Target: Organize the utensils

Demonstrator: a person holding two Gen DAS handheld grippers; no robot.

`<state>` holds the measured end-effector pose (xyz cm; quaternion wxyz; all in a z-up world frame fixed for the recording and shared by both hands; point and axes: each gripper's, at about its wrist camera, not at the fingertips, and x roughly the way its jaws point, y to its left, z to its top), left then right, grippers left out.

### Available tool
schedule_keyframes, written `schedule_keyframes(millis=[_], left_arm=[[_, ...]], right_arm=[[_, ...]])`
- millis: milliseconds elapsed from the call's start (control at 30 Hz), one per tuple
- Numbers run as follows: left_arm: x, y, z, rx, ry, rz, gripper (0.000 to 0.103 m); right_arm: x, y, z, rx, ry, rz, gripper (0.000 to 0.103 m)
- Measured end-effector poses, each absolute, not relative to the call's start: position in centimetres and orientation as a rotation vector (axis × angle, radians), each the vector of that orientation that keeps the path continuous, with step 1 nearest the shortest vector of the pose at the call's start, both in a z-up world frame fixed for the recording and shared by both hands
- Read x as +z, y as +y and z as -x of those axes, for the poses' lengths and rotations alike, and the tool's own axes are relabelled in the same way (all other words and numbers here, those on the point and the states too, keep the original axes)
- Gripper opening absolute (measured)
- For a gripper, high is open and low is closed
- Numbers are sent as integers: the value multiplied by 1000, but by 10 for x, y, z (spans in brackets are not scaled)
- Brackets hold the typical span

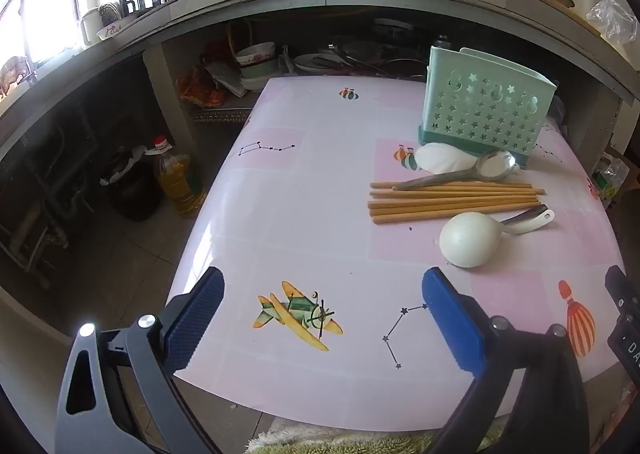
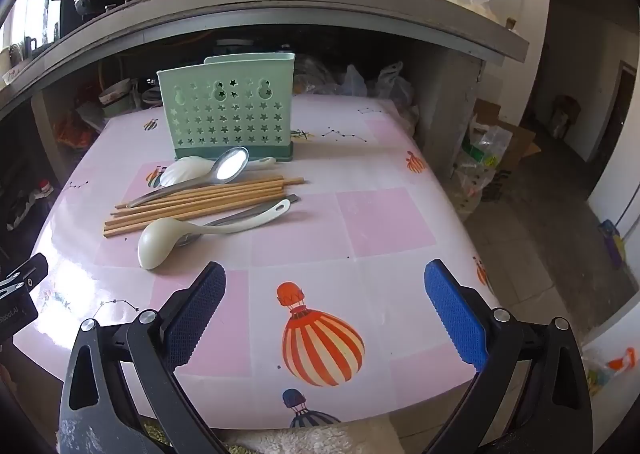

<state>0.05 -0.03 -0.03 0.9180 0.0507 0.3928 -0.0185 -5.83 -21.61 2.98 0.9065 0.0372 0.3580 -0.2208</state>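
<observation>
A: Largest item?
B: One desk (image 2: 384, 222), pink patterned cover. Next, one green holder (image 2: 232, 110) with star cut-outs, upright, upper left of centre in the right wrist view; nothing shows above its rim, inside cannot be told.

A: Utensils?
B: All lie flat in front of the holder. Chopsticks (image 2: 200, 200), about six, one bundle, long axis running left to right, slightly rising rightward. White ladle (image 2: 160, 240), bowl lower left, handle toward the right. Metal spoon (image 2: 230, 168), bowl up right, handle down left across the chopsticks. One white spoon (image 2: 184, 170) just before the holder. A second metal handle shows under the ladle.

A: Grippers?
B: Left gripper (image 1: 322, 314) and right gripper (image 2: 326, 312): blue fingers spread wide, empty, over the desk's near edge.
</observation>
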Motion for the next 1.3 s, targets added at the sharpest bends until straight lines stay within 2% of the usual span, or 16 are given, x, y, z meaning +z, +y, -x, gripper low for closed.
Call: schedule_keyframes(millis=[1300], left_arm=[[-1,1,2,-48,816,-105,97]], right_arm=[[32,-216,58,-451,730,-73,95]])
